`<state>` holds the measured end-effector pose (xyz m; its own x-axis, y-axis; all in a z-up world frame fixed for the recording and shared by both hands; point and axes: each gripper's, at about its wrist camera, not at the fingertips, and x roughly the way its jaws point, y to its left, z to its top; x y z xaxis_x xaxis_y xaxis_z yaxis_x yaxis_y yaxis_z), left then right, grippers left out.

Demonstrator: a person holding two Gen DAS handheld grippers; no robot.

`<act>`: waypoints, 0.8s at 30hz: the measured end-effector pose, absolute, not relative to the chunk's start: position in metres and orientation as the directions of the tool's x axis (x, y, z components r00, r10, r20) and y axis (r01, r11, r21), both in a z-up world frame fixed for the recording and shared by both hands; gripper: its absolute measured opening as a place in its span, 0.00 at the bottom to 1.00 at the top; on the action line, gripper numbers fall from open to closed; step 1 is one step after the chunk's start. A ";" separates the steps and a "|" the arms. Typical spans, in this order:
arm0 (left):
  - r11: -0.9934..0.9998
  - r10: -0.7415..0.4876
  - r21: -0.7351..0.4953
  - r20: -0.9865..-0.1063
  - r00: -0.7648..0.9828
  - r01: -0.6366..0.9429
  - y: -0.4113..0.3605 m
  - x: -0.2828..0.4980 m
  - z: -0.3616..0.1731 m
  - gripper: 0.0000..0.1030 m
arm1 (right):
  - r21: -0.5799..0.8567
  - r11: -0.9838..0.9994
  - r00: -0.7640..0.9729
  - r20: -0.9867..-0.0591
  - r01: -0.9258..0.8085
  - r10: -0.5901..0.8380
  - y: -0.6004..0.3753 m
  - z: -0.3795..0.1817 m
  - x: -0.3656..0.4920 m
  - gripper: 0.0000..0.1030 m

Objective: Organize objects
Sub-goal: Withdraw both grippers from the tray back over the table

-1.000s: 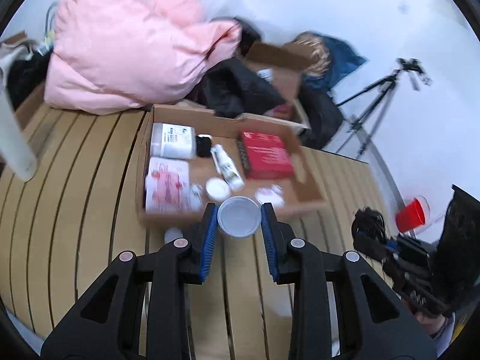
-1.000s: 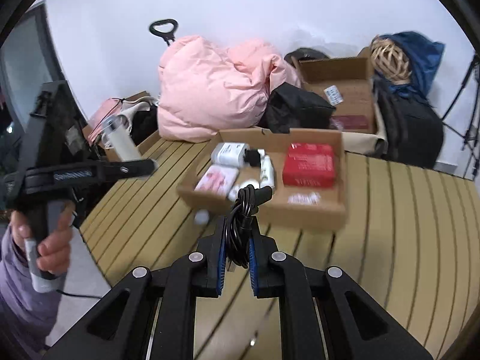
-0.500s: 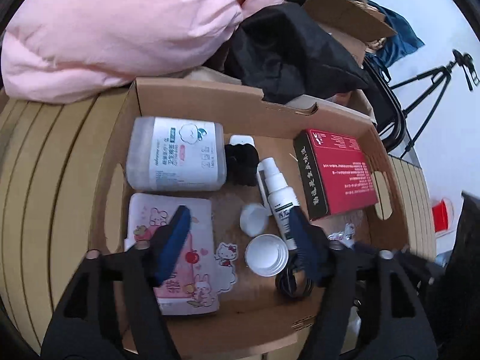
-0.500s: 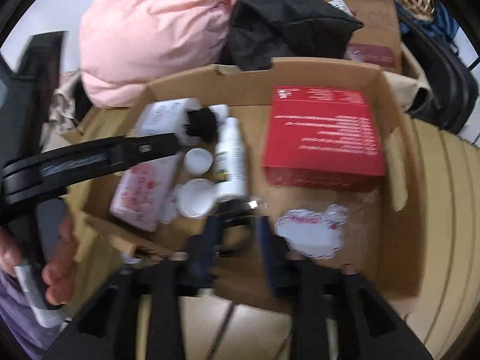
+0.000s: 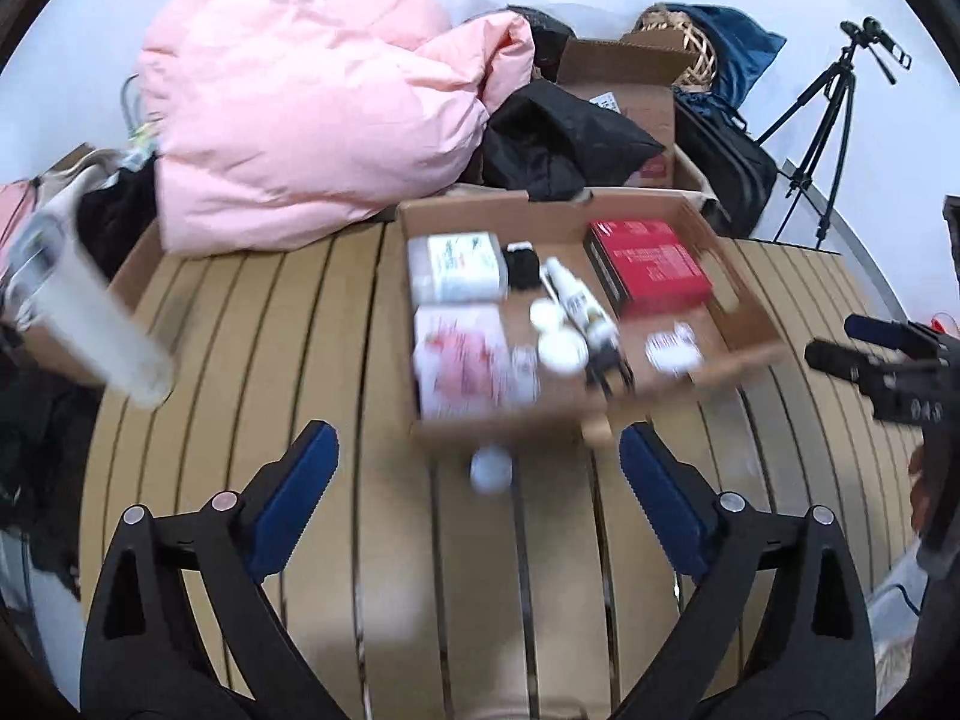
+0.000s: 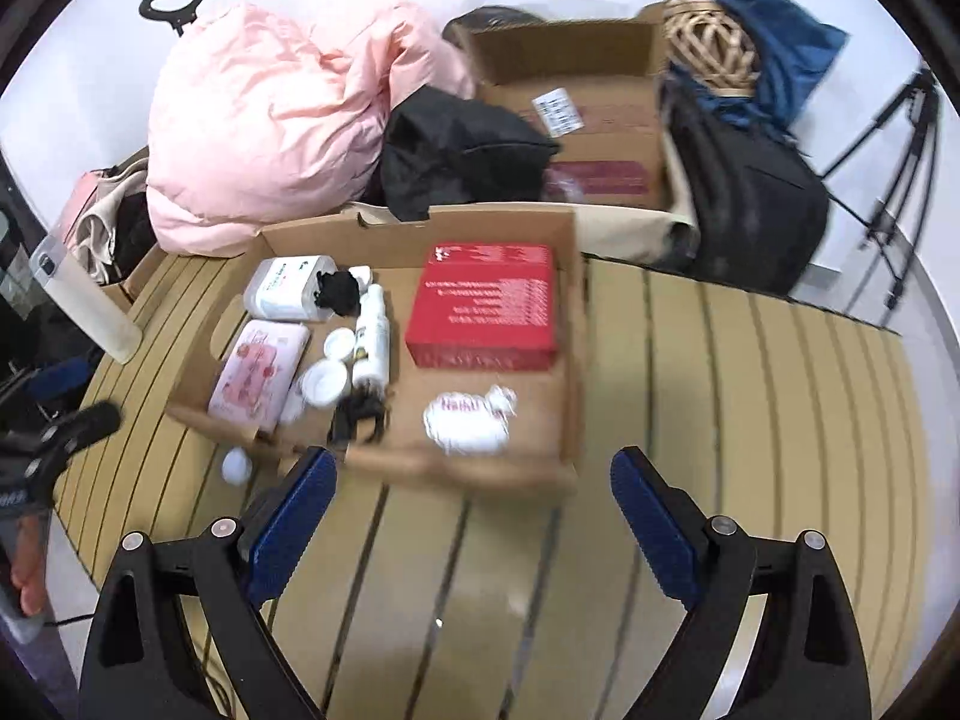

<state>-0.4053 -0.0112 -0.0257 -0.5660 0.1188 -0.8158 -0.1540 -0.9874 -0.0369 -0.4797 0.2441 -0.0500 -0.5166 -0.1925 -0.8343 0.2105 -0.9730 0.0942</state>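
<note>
Hovering above the slatted wooden table [image 5: 240, 360], the left gripper [image 5: 477, 468] has its blue-padded jaws spread wide with nothing between them. At ten o'clock in the left wrist view a pink duvet [image 5: 300, 120] is heaped at the table's far edge. At twelve o'clock, just ahead of the fingers, sits the shallow cardboard box [image 5: 540, 210], blurred by motion. Inside it, from left to right, lie a white wipes pack [image 5: 453, 267] with a pink packet [image 5: 459, 360] below it, a white spray bottle [image 5: 576, 303], a round white lid [image 5: 561, 351], a black cable [image 5: 606, 369] and a red box [image 5: 648, 270]. A small white ball [image 5: 491, 468] rests on the table just outside the box's near wall.

The right gripper [image 6: 471, 480] is likewise wide open and empty, above the bare slats. Its view shows the cable [image 6: 357, 414] lying inside the box near the front wall, at eleven o'clock from the fingers, with a crumpled white wrapper [image 6: 471, 420] beside it at twelve o'clock.
</note>
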 end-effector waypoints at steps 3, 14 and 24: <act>-0.986 0.153 -0.086 -0.801 -0.578 -0.142 -0.024 -0.346 -0.008 1.00 | 0.081 -0.977 -0.540 -0.823 0.196 -0.176 0.251 -0.032 -0.437 0.92; -0.996 0.076 -0.085 -0.732 -0.677 -0.021 -0.067 -0.190 0.047 1.00 | 0.288 -0.929 -0.562 -0.739 0.233 -0.370 0.253 0.012 -0.280 0.92; -0.998 0.062 -0.059 -0.676 -0.734 -0.031 -0.068 -0.145 0.067 1.00 | 0.530 -0.801 -0.490 -0.639 0.278 -0.593 0.243 0.034 -0.216 0.92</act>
